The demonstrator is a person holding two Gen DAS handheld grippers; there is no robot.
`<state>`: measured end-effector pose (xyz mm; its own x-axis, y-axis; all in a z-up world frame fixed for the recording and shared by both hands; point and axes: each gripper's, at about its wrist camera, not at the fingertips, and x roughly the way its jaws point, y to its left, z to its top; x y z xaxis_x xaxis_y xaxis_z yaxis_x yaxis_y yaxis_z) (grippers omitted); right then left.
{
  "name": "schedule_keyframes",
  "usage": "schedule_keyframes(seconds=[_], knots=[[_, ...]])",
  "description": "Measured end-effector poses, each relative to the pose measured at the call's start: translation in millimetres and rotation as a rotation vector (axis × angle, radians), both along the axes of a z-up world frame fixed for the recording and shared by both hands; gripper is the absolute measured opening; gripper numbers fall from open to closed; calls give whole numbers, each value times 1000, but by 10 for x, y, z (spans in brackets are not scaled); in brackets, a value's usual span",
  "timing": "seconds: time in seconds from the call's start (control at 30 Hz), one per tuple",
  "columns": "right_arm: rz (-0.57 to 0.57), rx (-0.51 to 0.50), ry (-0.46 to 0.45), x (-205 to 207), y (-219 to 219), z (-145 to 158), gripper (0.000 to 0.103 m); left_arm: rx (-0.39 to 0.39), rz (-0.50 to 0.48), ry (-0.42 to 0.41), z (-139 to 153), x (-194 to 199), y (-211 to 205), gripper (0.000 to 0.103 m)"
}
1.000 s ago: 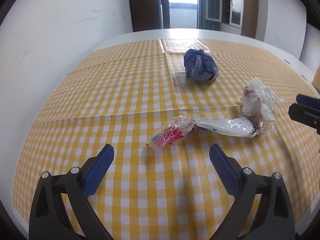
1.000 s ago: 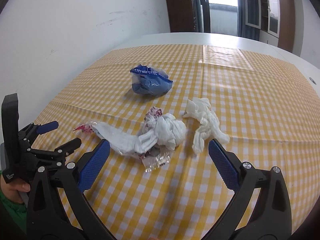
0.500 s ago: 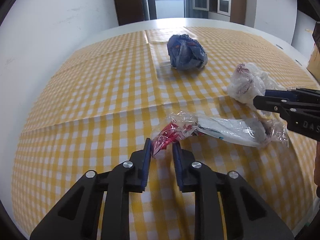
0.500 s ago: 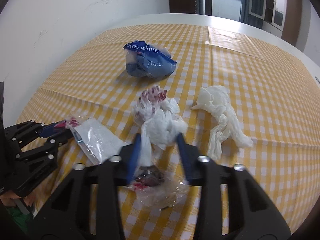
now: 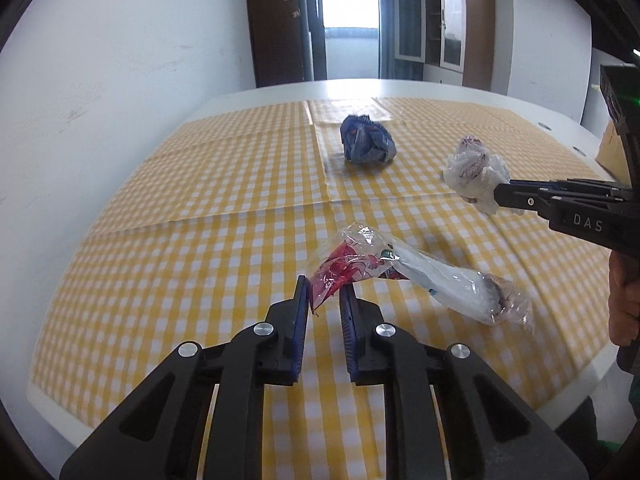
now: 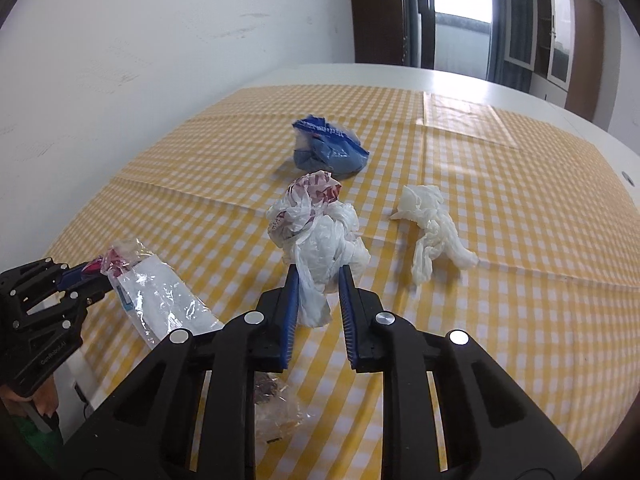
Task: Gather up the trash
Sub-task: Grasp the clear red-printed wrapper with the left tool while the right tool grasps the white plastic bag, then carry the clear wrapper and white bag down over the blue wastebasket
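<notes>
Our left gripper [image 5: 325,296] is closing on the clear wrapper's [image 5: 416,276] red end. Our right gripper [image 6: 317,280] is closing on the crumpled white bag [image 6: 320,236], both angled down over the checked tablecloth [image 5: 208,208].

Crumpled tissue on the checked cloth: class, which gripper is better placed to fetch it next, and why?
Right, probably. The tissue lies just beside the right gripper, closing on the white bag; the left gripper, closing on the clear wrapper, is farther off.

On your table [image 6: 520,200], the crumpled wrapper [image 6: 328,150] lies farthest back; the bunched bag [image 6: 320,236] sits before it, the tissue [image 6: 432,232] to its right, the long clear packet [image 6: 160,300] to its left.
</notes>
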<state>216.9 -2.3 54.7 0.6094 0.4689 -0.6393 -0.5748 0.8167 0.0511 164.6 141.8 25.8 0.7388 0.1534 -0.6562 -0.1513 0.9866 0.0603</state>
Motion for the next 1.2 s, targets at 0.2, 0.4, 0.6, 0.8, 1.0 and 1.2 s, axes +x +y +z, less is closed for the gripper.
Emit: schedule_keyframes(seconds=[0.2,0.4,0.6,0.8,1.0,1.2], knots=[[26,39,-50,-487,-228,118,18,-13,-4,-78,190,-496,-150,14],[43,72,-87,-973,-461,161,18,5,-27,-133,260,-954,-431,14],[66,102,-113,-1423,-687,120,18,3,-42,-157,200,-1376,-650,14],[69,116,-117,-1735,-887,38,18,-11,-49,-155,150,-1632,-743,13],[97,120,-126,-2047,-1036,-16,18,-8,-85,-135,45,-1813,-802,13],[113,109,-151,-2328,-1140,-61,18,-1,-117,-91,-116,-1925,-914,13]])
